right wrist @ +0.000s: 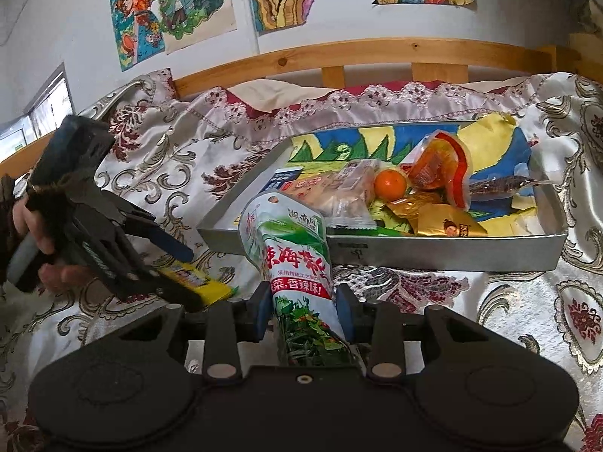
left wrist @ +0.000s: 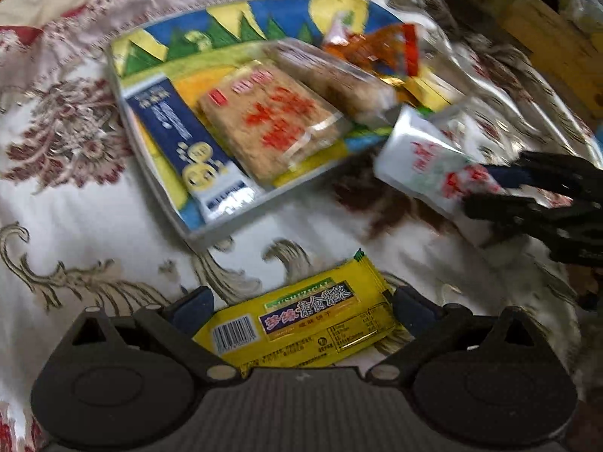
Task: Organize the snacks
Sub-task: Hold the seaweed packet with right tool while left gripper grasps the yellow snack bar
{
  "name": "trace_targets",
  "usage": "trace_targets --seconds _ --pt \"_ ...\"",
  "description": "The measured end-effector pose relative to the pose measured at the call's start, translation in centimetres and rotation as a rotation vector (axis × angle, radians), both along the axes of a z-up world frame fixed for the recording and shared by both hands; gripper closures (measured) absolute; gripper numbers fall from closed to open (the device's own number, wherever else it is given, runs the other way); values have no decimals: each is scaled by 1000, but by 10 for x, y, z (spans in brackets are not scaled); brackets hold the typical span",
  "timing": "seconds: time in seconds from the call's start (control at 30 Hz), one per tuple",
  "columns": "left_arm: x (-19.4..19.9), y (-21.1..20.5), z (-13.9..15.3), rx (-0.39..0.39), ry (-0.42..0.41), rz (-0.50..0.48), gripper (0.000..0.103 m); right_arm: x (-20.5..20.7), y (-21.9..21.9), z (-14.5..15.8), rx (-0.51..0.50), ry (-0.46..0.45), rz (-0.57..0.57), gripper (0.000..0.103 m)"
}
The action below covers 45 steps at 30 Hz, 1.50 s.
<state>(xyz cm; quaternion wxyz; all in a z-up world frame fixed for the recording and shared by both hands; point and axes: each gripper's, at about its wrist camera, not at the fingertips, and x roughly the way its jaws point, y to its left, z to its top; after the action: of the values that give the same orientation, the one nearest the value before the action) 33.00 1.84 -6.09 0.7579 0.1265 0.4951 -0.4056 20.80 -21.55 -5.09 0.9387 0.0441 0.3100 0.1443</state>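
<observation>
The right gripper [right wrist: 303, 318] is clamped on the lower part of a white-and-green seaweed snack pouch [right wrist: 292, 248], which sticks up and forward from the pads toward the near wall of the metal tray [right wrist: 444, 252] on the bed. The tray already carries a crowd: a navy biscuit box [left wrist: 181, 143], a tan cracker pack [left wrist: 271, 124], a small orange [right wrist: 390, 184], an orange-red packet [right wrist: 439, 169] and a gold packet [right wrist: 444, 226].

The pouch is soft and held only at one end, so I'd expect its free end to flop; brought in too low, it could catch on the tray's near wall and fold, or shove the tray across the slippery satin bedspread [right wrist: 490, 290] (nothing appears to anchor that tray). Dropped onto the heap on the right, it may nudge the orange into rolling or slide off the pile.

The left gripper [left wrist: 301, 316] stands wide, its fingers either side of a yellow biscuit packet [left wrist: 301, 324] lying flat on the bedspread just short of the tray, not yet pinched. That wrapper looks slick and flat, so closing without getting down around it could squirt it out or pinch up cloth instead. Both grippers are close together, and a clash is possible if both head for the tray at once.
</observation>
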Motion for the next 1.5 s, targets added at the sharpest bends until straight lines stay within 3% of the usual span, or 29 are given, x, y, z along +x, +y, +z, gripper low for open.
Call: trace_targets --seconds 0.27,0.43,0.6,0.73,0.97,1.23,1.4,1.5 --pt "-14 -4 8 99 12 -82 1 1 2 -2 3 8 20 64" --pt "-24 9 9 57 96 5 1 1 5 -3 6 9 31 64" --pt "-58 16 13 41 58 33 1 0 15 -4 -42 23 81 63" --pt "-86 10 14 75 21 56 1 -3 23 -5 -71 59 119 63" --pt "-113 1 22 192 -80 -138 1 -13 29 -5 -66 101 144 61" --pt "-119 -17 4 316 -180 -345 1 -13 29 -9 -52 100 142 60" --pt "-110 -20 -8 285 -138 -332 1 -11 28 -11 -43 100 145 59" --pt "-106 -9 -4 235 -123 -278 8 -10 27 -11 -38 102 145 59"
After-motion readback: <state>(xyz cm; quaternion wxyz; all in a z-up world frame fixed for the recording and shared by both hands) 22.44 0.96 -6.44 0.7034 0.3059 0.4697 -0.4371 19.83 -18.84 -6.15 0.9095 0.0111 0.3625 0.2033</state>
